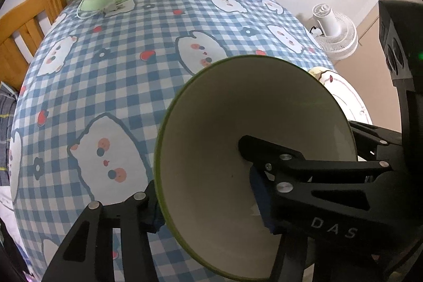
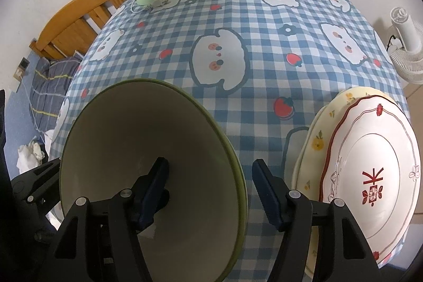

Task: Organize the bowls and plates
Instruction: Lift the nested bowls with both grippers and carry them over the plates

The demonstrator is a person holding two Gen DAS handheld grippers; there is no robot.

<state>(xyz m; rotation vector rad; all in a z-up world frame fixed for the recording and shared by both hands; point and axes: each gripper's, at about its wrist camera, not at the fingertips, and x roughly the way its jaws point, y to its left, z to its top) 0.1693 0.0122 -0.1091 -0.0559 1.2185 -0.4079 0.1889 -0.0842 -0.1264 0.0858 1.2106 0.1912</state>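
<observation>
two plates already stacked at the right edge of the tabletop [image 2: 264, 25]: red-rimmed plate [image 2: 375, 176] on top of yellow-flowered plate [image 2: 314, 139]. green-rimmed bowl [image 2: 158, 163] just left of the stack, low over the checked cloth, contact with it not clear; wall sits between the pads of both: left gripper [image 1: 208, 200] one finger inside, one outside, looks pinched on the near-left rim, right gripper [image 2: 208, 192] astride the right rim with pads visibly clear, not gripping. still left, probably: placing the bowl and any other dishes, none in view.
</observation>
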